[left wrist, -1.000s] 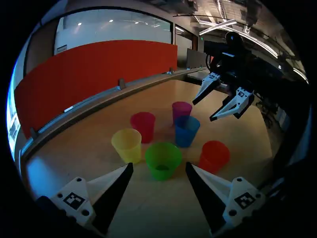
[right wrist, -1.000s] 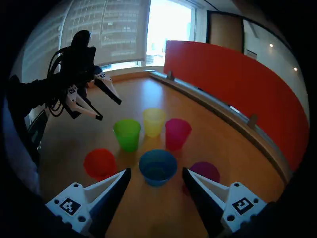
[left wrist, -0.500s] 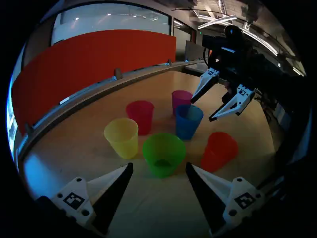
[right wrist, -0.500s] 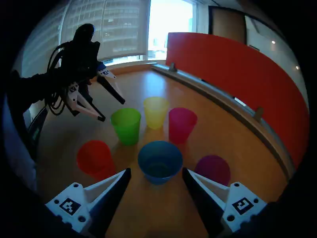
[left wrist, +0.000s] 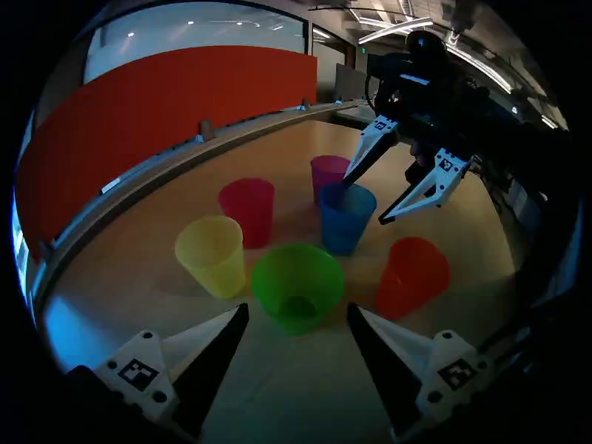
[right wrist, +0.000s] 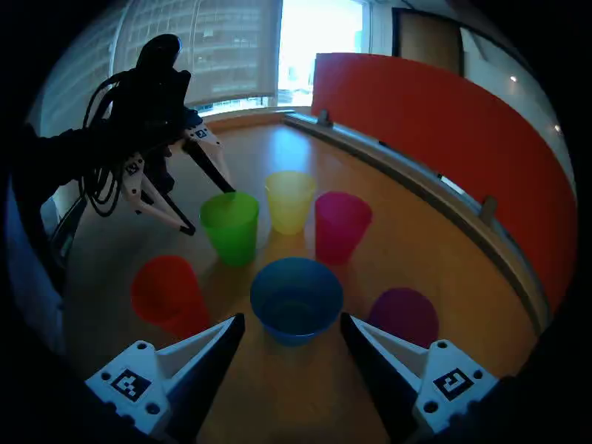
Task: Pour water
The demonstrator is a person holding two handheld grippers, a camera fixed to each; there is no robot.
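Several plastic cups stand clustered on a wooden table. In the left gripper view, the green cup (left wrist: 296, 285) sits just ahead of my open left gripper (left wrist: 296, 311), with yellow (left wrist: 212, 254), pink-red (left wrist: 248, 209), purple (left wrist: 329, 172), blue (left wrist: 346, 216) and orange-red (left wrist: 413, 275) cups around it. Beyond them my right gripper (left wrist: 362, 200) hangs open at the blue cup's rim. In the right gripper view, the blue cup (right wrist: 296, 300) lies just before my open right gripper (right wrist: 292, 318). The left gripper (right wrist: 211, 211) stands open beside the green cup (right wrist: 231, 226). Neither gripper touches a cup.
A long red partition (left wrist: 148, 111) with a grey ledge runs along the table's far edge. Bright windows (right wrist: 318, 44) stand behind the table (right wrist: 414, 222). A person's dark sleeve (right wrist: 66, 163) and cables trail behind the left gripper.
Both grippers have come closer to the cups and lower. The green cup now sits nearer my left fingers, the blue cup nearer my right fingers. No cup has moved.
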